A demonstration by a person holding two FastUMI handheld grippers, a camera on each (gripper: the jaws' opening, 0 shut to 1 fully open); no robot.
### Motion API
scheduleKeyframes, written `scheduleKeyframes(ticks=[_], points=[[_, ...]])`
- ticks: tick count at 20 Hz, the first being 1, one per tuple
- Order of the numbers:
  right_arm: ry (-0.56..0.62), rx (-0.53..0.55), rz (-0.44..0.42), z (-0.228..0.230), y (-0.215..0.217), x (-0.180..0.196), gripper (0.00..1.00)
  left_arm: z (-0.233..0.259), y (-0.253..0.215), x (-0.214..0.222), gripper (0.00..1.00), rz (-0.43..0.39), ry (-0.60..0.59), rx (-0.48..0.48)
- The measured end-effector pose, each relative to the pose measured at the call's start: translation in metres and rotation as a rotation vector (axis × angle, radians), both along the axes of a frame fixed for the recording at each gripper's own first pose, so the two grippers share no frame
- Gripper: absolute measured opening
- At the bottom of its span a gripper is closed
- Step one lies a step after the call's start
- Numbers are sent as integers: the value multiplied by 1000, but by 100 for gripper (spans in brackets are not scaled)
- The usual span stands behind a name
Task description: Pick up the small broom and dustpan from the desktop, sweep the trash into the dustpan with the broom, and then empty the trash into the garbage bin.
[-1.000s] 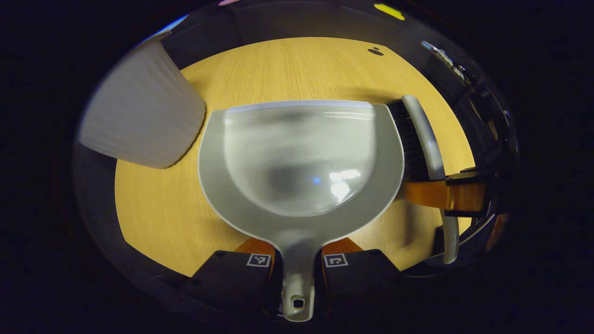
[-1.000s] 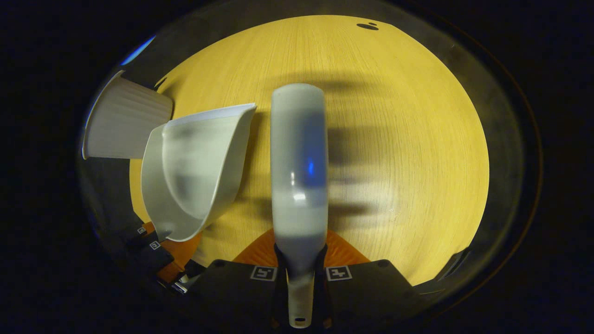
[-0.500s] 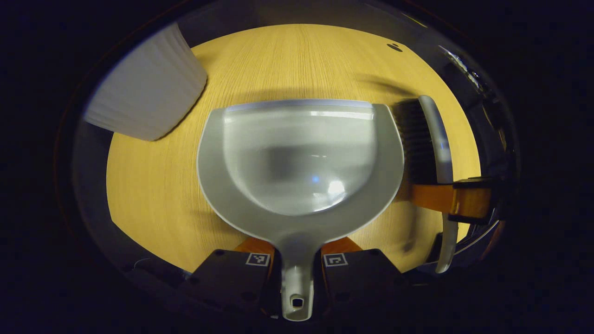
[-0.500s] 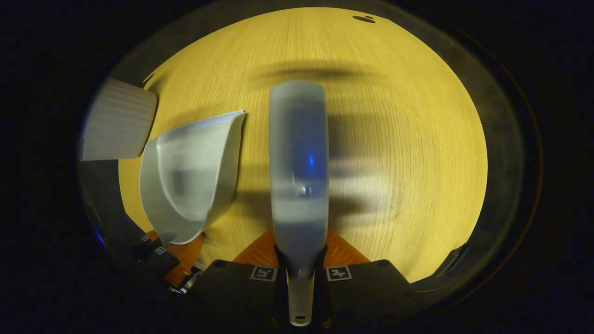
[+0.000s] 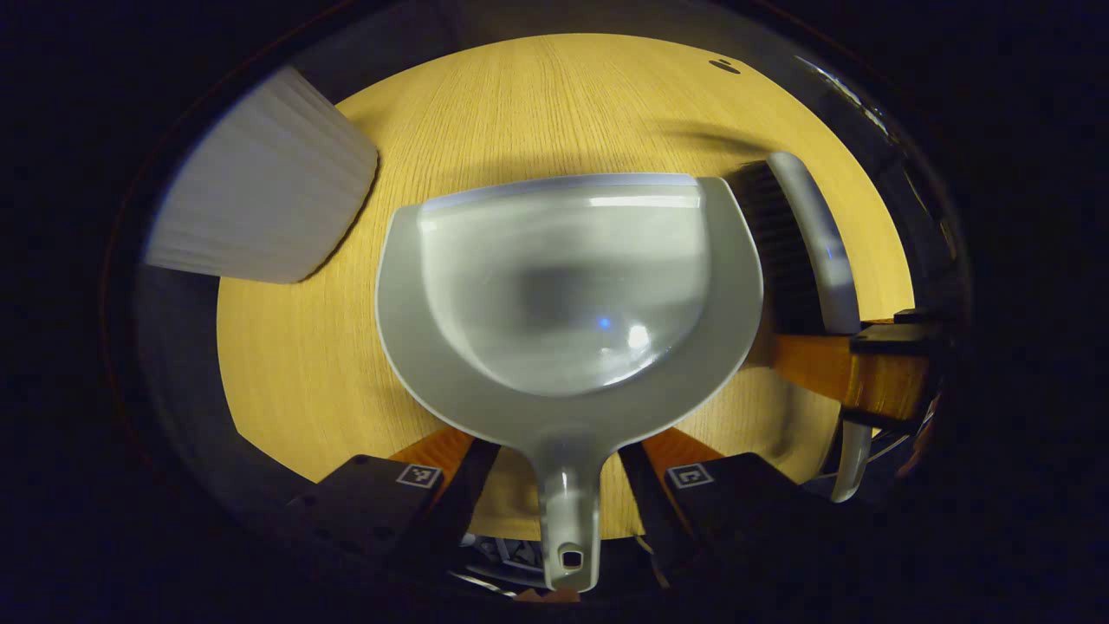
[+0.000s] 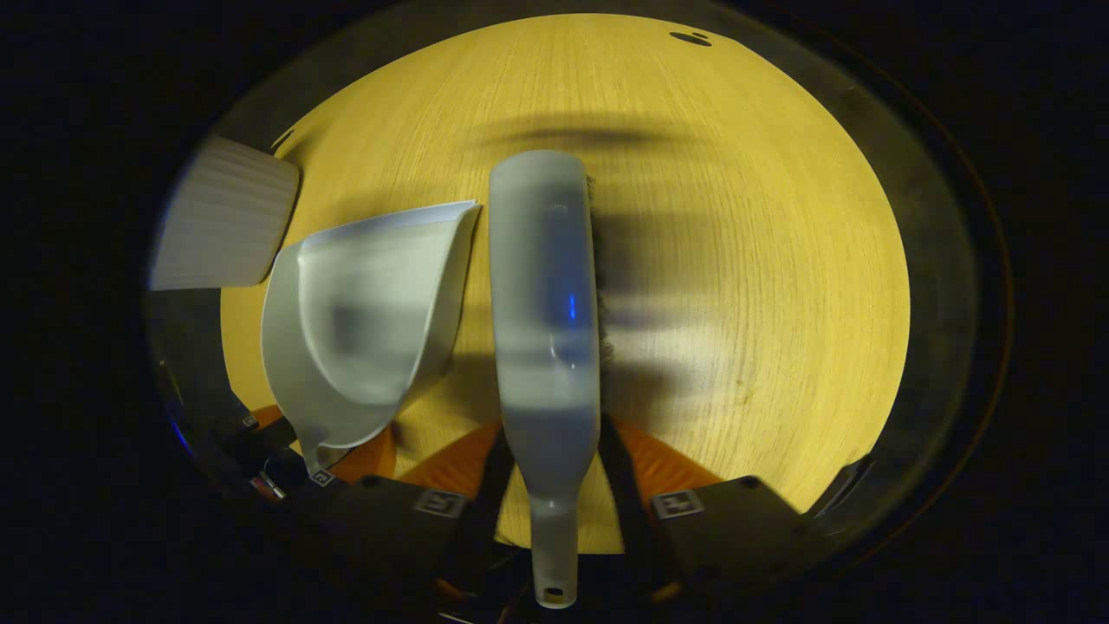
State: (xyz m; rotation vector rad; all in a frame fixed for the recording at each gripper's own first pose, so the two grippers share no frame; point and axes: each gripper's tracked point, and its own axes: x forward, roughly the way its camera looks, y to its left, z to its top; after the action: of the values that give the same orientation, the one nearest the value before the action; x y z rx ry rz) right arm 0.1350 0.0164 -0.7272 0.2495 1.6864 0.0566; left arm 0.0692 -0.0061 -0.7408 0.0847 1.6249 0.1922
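Left gripper fingers spread – dustpan handle free; right gripper likewise, broom apparently released.

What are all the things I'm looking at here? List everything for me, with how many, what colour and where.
Dustpan: one, grey, on the wooden table, its handle lying between the spread fingers of the left gripper.
Broom: one, grey back with dark bristles, just right of the dustpan, its handle lying between the spread fingers of the right gripper.
Garbage bin: one, white and ribbed, at the table's far left corner.
Table: one, light wood, under everything; no trash visible on it.
Dark spot: one, at the table's far edge; too small to identify.
Left gripper: one, open, fingers apart on either side of the dustpan handle.
Right gripper: one, open, fingers apart on either side of the broom handle.
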Motion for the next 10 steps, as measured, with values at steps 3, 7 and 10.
scheduleKeyframes(ticks=[3,7,10], points=[[-7,-37,7,-1,-7,-2,100,0,-9,-14,86,54,23,-52],[-43,-21,-9,15,-4,-2,100,4,-14,-22,86,44,-8,-74],[-89,-1,-26,36,-4,-1,100,19,-17,-22,86,22,-68,-89]])
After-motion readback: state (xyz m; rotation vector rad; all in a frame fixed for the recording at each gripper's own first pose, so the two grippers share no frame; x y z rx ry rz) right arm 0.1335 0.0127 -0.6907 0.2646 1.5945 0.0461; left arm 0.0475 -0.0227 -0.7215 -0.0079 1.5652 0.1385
